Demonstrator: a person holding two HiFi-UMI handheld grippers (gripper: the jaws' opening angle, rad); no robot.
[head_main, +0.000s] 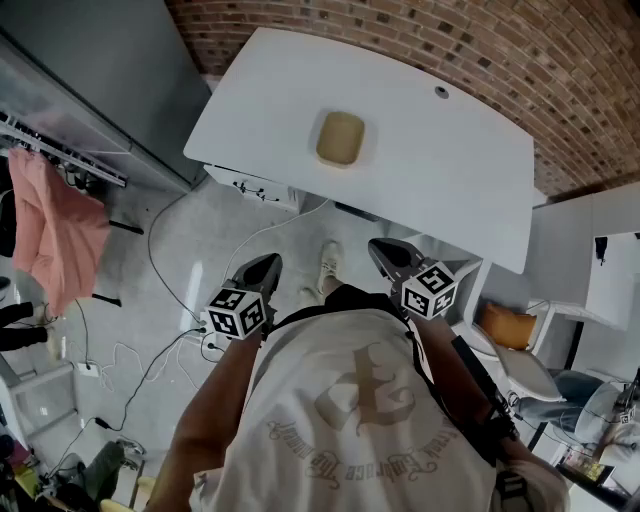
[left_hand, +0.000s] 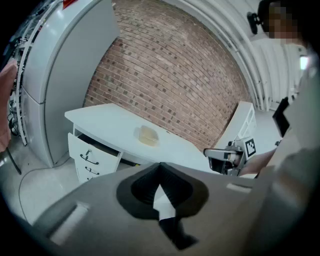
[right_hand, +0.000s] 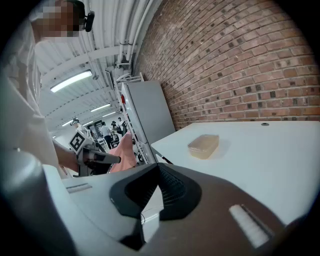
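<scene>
**Inspector:** Pose of the arms?

**Observer:** In the head view the person stands short of the white desk (head_main: 450, 170), with both forearms bent at the waist. The left gripper (head_main: 268, 262) and the right gripper (head_main: 380, 248) are held side by side over the floor. Both point toward the desk, and neither reaches its edge.

**Inspector:** Fingers?

**Observer:** In the left gripper view the fingers are together, tips meeting, with nothing between them. The right gripper view shows the same: closed and empty.

**Inspector:** Nearest thing?

**Observer:** A tan lidded box (head_main: 340, 138) lies flat near the middle of the desk. It is well apart from both grippers and untouched.

**Inspector:** What does one view add over another?

**Observer:** The left gripper view shows the drawer unit (left_hand: 90, 155) under the desk face-on, handles visible. The head view catches only a sliver of it. The right gripper view sets the left gripper against a pink cloth (right_hand: 122, 152). The head view places that cloth on a rack at the far left. Only the head view shows the cables (head_main: 150, 345) on the floor.
</scene>
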